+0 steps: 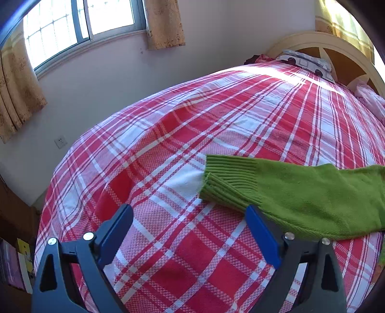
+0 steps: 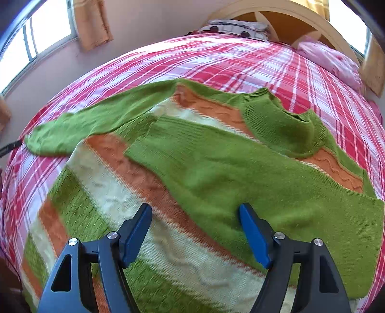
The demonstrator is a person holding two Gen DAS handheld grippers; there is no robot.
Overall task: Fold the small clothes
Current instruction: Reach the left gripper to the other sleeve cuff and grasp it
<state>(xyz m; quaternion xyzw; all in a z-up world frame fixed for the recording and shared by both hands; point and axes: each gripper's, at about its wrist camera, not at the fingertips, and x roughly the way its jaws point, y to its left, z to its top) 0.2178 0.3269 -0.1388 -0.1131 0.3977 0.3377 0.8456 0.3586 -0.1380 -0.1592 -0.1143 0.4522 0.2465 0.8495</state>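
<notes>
Both hand-held grippers are seen with jaws spread and nothing between them. On the left, the left gripper is held over the plaid bedspread, with the ribbed cuff of the outstretched sleeve lying just beside its right-hand finger, untouched. Across to the right, the right gripper is poised over the body of the green, orange and cream sweater, which is spread on the bed with its collar toward the headboard. One sleeve is already laid across the chest, so the first fold can be judged done. Its opposite sleeve is left stretched out to the side, and the body is not yet doubled over. It is judged that the task is early: the second sleeve fold and the body folds are left.
</notes>
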